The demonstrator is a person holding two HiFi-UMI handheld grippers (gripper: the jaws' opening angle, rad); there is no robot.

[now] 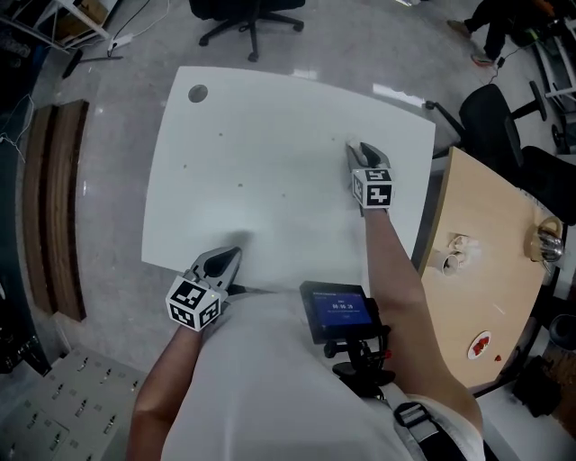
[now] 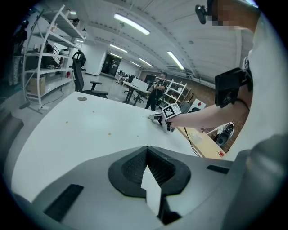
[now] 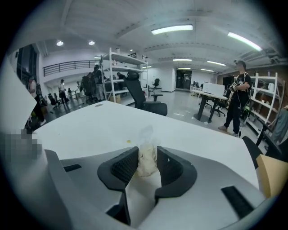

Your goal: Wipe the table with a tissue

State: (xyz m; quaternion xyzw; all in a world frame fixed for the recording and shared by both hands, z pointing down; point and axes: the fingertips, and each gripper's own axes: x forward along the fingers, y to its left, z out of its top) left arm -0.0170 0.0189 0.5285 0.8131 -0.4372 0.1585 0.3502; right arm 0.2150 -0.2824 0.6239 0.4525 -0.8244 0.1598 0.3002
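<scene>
Tissue point(image 3: 147, 158) clamped in my right tongs point(image 1: 357, 149), near right edge of table point(image 1: 270, 135), my left tongs point(image 1: 234, 254) closed together, at near edge, open tabletop between, chair point(image 1: 247, 13) beyond far edge

a pale grey polished floor point(image 1: 117, 225) spreads all round. in the head view a black office chair point(image 1: 247, 13) stands at 12 o'clock, another black chair point(image 1: 490, 122) at 2, a wooden-topped side desk point(image 1: 486, 261) at 3, and dark wooden planks point(image 1: 54, 207) at 9. white shelf racks point(image 2: 47, 55) stand under long ceiling strip lights point(image 3: 172, 29).
</scene>
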